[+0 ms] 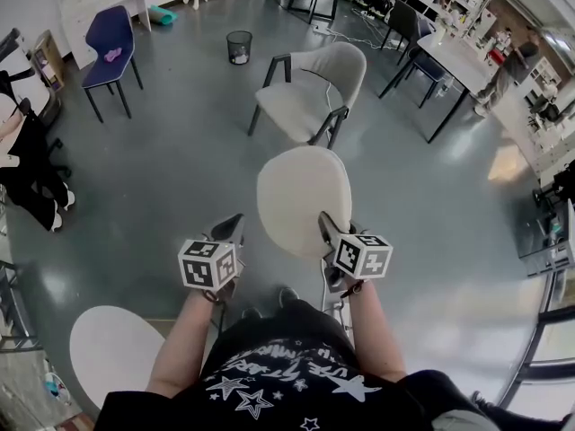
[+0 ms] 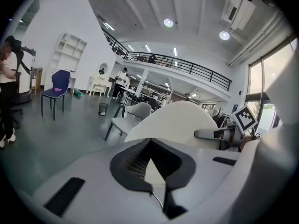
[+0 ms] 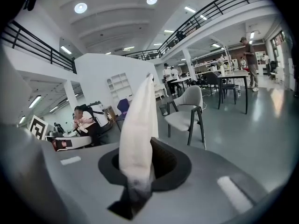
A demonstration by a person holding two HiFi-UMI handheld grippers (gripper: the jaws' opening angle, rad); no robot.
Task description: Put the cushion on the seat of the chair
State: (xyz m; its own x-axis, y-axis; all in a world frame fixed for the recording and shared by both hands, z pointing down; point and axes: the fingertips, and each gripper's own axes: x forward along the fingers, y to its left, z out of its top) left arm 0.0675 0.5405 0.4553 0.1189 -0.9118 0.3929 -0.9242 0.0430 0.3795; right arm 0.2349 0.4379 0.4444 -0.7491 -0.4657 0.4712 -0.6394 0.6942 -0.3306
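A round cream cushion (image 1: 304,196) hangs in the air in front of me, over the grey floor. My right gripper (image 1: 325,227) is shut on its near right edge. In the right gripper view the cushion (image 3: 138,129) rises edge-on out of the jaws (image 3: 140,164). My left gripper (image 1: 238,227) sits just off the cushion's left edge. Its jaws (image 2: 149,141) meet at the tips, and the cushion's face (image 2: 182,120) shows beyond them. The beige chair with a black frame (image 1: 310,97) stands farther ahead, seat bare; it also shows in both gripper views (image 2: 131,118) (image 3: 187,108).
A black mesh bin (image 1: 239,47) stands behind the chair and a blue chair (image 1: 110,43) at the far left. A table with dark legs (image 1: 454,57) is at the right. A person (image 1: 22,160) stands at the left edge. A round white surface (image 1: 112,353) lies near my left elbow.
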